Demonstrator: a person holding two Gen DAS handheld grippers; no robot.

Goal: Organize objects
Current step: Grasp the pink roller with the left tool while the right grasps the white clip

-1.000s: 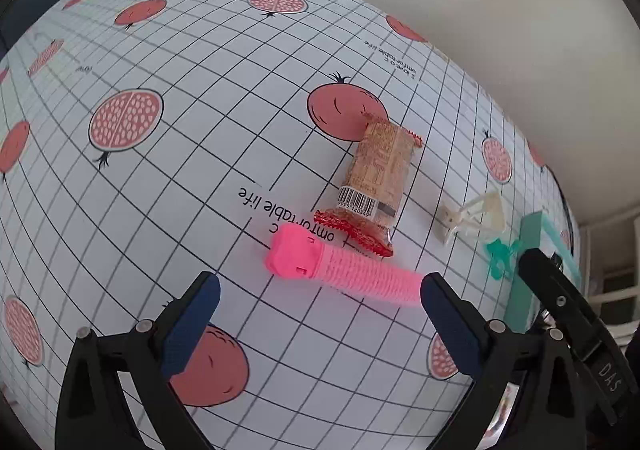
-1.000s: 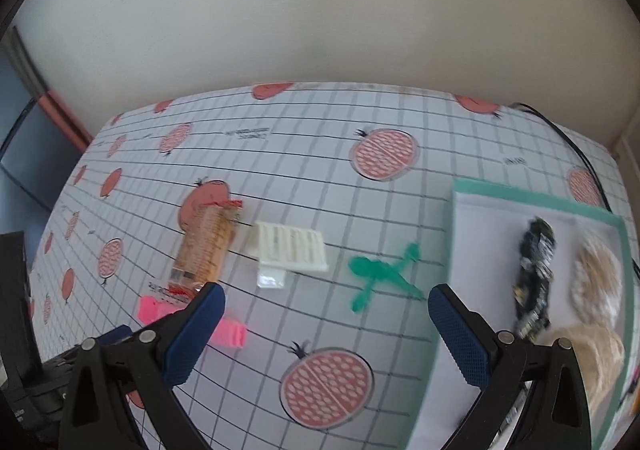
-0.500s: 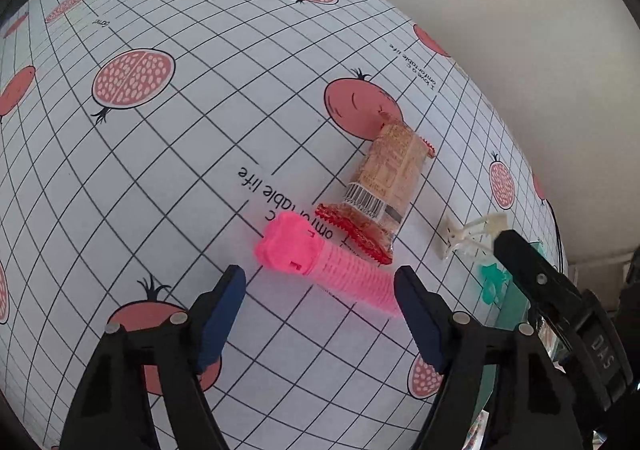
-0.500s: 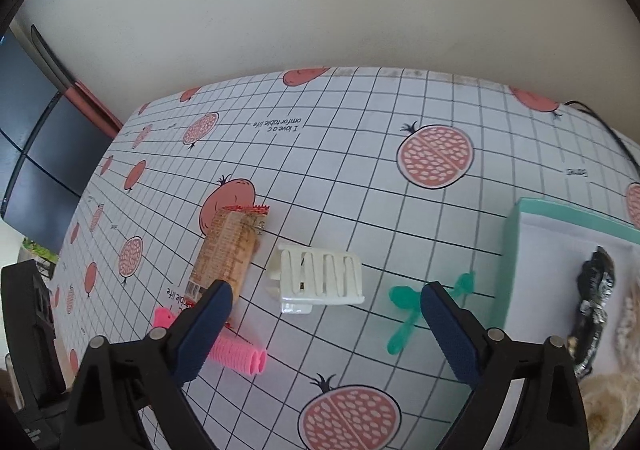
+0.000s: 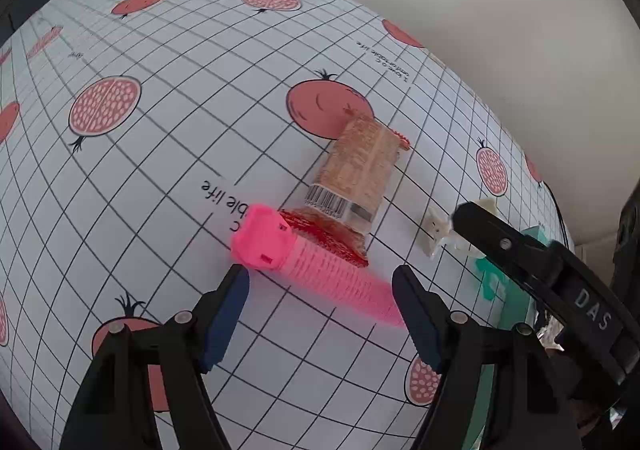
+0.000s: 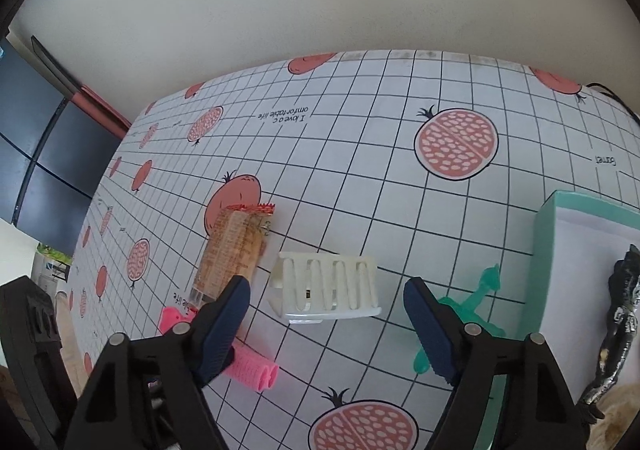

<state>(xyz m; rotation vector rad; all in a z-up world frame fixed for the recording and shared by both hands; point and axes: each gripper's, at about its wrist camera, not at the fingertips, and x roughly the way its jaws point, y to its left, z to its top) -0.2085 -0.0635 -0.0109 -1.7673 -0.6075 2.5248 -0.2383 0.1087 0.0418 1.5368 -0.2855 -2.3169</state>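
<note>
Left wrist view: the pink hair roller (image 5: 320, 270) lay on the tablecloth (image 5: 160, 170), touching a snack bar (image 5: 356, 174); the left gripper (image 5: 320, 286) was spread beside it, empty; the right gripper (image 6: 326, 304) was likewise released over a white clip (image 6: 326, 290); closure should be centred on the ribbed body.

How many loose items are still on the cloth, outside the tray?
4: pink roller nearest, snack bar behind it, white clip centre, green figure beside the tray. Others may be hidden.
</note>
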